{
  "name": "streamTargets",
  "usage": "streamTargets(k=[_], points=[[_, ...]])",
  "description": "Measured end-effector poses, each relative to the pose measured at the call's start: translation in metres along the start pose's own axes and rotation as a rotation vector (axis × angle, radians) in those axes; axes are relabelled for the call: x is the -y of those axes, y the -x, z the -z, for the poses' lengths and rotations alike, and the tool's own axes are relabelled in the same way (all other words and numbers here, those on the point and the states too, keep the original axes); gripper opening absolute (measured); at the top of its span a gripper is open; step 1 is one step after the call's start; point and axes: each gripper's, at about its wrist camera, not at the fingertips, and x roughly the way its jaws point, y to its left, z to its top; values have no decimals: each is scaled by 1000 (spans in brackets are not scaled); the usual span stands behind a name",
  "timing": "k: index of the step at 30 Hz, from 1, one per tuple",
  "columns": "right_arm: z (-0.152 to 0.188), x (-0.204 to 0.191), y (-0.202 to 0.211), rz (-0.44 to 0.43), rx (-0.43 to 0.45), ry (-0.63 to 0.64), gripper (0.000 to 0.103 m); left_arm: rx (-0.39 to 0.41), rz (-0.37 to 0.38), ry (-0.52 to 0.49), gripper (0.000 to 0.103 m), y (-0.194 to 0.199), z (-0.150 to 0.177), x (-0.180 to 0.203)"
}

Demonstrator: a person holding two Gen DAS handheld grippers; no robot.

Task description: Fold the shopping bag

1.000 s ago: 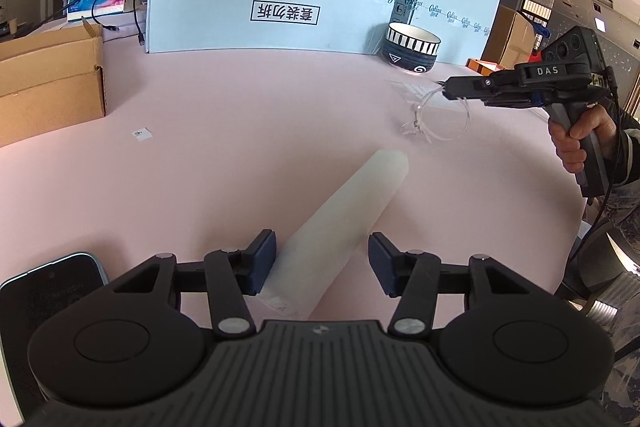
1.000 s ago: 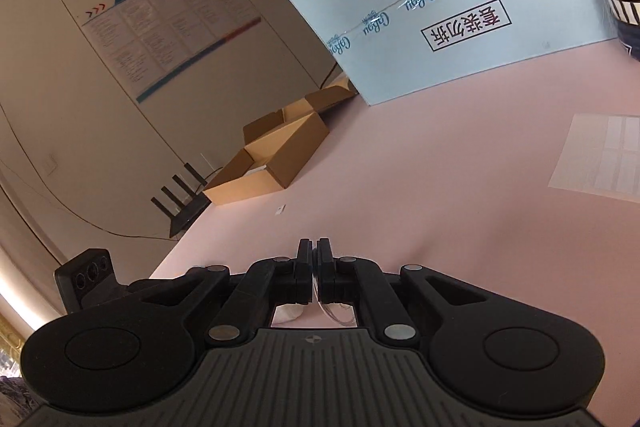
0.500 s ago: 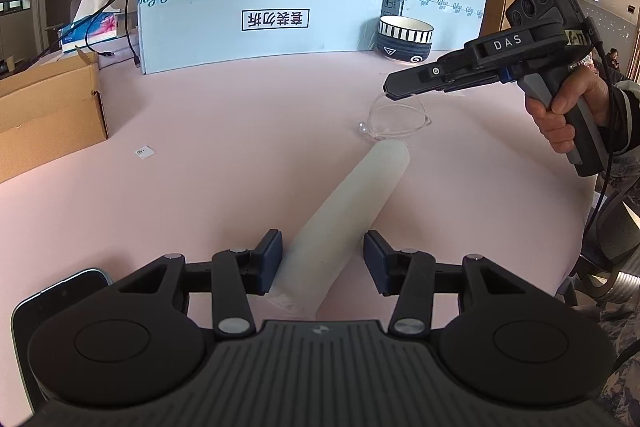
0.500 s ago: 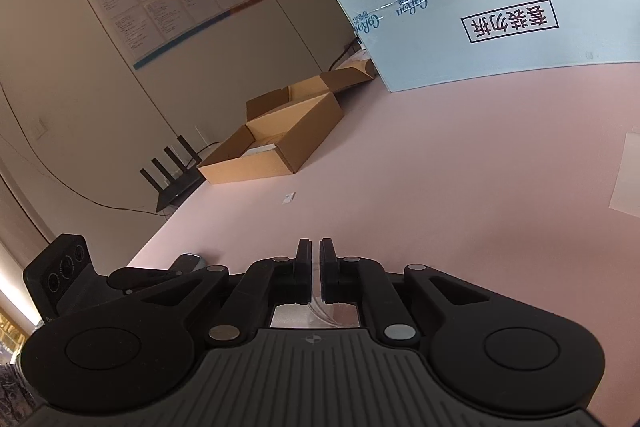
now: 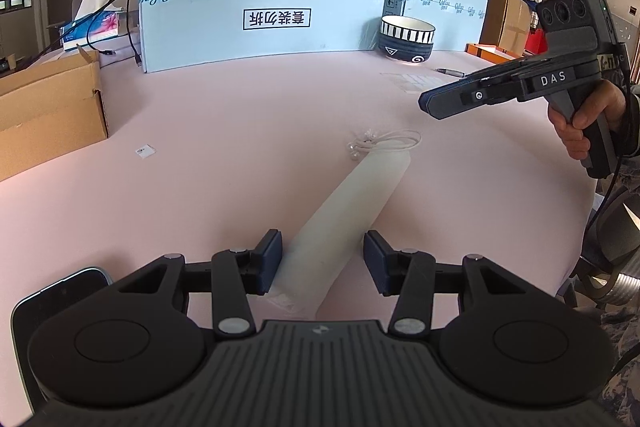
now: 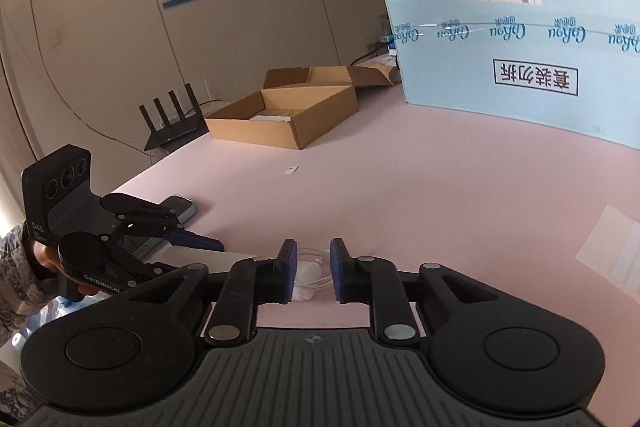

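Jaws of L gripper stand apart, straddling the near end of the rolled shopping bag. L pad sits right up against the roll's side, can't tell if touching; R pad is clear of it, so no squeeze on it. Jaws of R gripper, held in the person's hand, show a narrow gap in their own view w/ nothing btwn the pads. The bag's cord loop lies on the table below and ahead of them. Bag is a pale, translucent, thin-film roll lying flat on the table. Near end sits btwn L jaws, far end is well ahead of them and a bit to the right, below and short of R jaws. Long axis runs straight out from L jaws, slanting rightward. The corded mouth end points away from L jaws, toward R. Handling, prob.: v. light, soft, no stiffness of its own, so it should flatten under any pinch and may spring loose or unroll if let go. Film looks smooth, likely slippery on the pads. Not fragile. Cord is thin and limp, w/ small knots or beads at one side, hard to tell which. Best hold, imo: L pinches across the near end to pin the roll. R takes the far end just behind the cord, or the cord itself, and keeps light tension along the axis.
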Motion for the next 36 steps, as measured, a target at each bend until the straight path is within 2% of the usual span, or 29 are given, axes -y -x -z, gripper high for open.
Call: streamTargets(k=[4,7,12,18,25,27,31,36], points=[[-11,8,-41,27,-105,63,5,3,-13,-2,43,0,0,2],[-12,13,-50,-7,-134,61,5,2,-15,-5,43,-1,0,2],[-10,14,-55,-11,-185,80,5,1,-18,-8,43,-1,0,3],[-7,22,-52,-53,-204,2,6,4,-18,-9,43,-1,1,3],[-4,26,-52,-77,-240,11,9,-1,-15,-9,43,-1,0,3],[-5,26,-51,-88,-250,24,12,-2,-15,-8,43,-1,0,2],[-6,27,-48,-108,-264,51,25,-3,-9,-8,43,-1,0,1],[-6,29,-43,-132,-258,79,26,-5,-6,-8,43,-2,0,1]])
